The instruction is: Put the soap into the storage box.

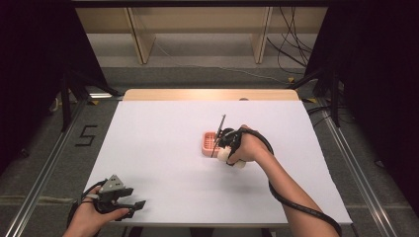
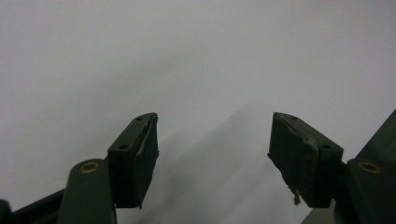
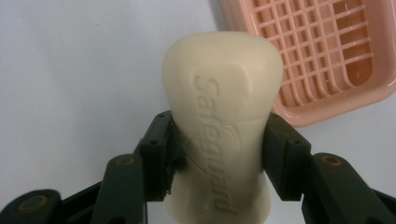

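Near the person, the left tool (image 1: 129, 207) sat wide open and held nothing, low over the white tabletop (image 1: 163, 148). Farther out, the right tool (image 3: 218, 149) squeezed the soap (image 3: 223, 126) just beside the pink soap dish (image 3: 327, 56). The soap probably still had to go in.

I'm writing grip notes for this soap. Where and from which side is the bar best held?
Grip the soap across its narrowed waist, coming lengthwise from one end, as the right gripper does here: its jaws press on the two long sides where the bar pinches in. The wider end toward the pink dish would probably help stop it slipping out.
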`<state>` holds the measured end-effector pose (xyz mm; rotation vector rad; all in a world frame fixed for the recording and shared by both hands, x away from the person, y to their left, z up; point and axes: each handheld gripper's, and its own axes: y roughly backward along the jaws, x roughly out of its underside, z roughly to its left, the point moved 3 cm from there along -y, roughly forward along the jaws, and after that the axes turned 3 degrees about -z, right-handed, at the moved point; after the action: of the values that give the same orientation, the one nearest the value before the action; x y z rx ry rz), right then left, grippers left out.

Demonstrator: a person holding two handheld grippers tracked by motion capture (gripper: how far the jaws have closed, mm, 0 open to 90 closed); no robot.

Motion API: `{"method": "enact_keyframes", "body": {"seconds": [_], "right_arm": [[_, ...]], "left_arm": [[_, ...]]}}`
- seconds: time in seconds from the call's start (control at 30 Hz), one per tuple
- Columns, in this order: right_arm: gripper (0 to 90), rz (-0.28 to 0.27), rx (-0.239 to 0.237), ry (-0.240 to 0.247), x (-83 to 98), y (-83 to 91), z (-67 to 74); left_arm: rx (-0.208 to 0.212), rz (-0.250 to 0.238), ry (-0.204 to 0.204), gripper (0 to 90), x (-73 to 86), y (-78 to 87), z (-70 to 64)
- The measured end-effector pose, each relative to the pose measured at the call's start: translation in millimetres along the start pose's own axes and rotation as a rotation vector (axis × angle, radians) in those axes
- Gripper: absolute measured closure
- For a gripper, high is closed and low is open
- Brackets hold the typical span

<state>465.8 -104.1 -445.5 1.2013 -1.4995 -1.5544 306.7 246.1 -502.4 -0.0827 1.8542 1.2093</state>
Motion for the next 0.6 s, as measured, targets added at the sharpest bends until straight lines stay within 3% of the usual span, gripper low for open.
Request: {"method": "enact_keyframes", "body": {"seconds": [0.6], "right_arm": [[50.6, -0.006, 0.018, -0.002, -1.4, 9.4, -6.2]], "left_arm": [[0.000, 0.007, -0.020, 32.4, -0.5, 0.7, 0.5]]}}
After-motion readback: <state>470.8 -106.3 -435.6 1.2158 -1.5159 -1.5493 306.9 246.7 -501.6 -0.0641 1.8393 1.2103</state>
